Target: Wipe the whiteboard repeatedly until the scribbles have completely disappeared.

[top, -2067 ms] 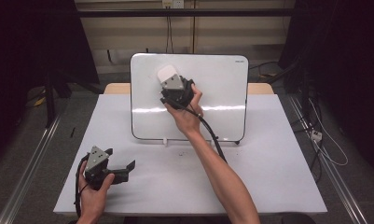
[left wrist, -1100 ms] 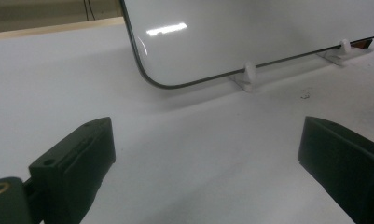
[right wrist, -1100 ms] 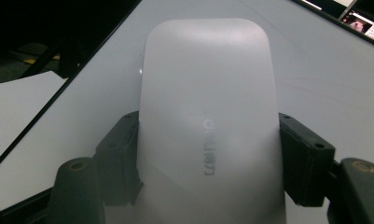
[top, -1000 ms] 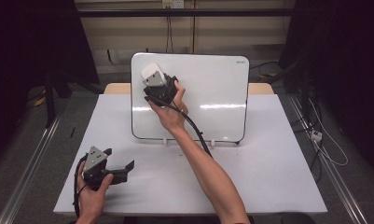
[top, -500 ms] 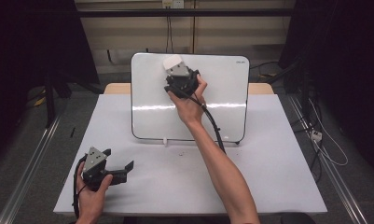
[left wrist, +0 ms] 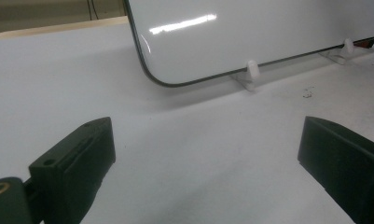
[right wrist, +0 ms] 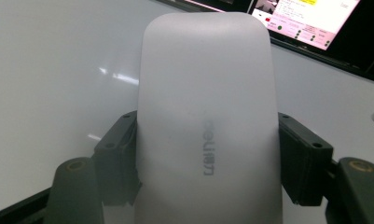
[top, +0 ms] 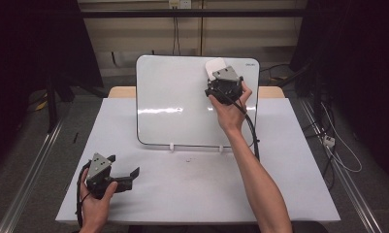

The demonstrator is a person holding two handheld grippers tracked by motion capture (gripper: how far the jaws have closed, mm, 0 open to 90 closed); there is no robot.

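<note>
Swept right across the board [top: 182,107], right gripper [top: 216,73] clamped on eraser [right wrist: 205,121]; faint lettering readable up close. Left gripper [left wrist: 208,158] gaping, parked.

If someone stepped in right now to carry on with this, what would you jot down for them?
Right gripper: fingers shut on the white eraser, pressed flat against the top right of the whiteboard.
Left gripper: fingers open, holding nothing, low over the white table at its near left.
Whiteboard stands upright on small white feet at the back of the table.
Done: the board's face looks clean, no marks visible.
Left: probably finish the last stroke in that corner and put the eraser down. A few dark specks lie on the table in front of the board.
</note>
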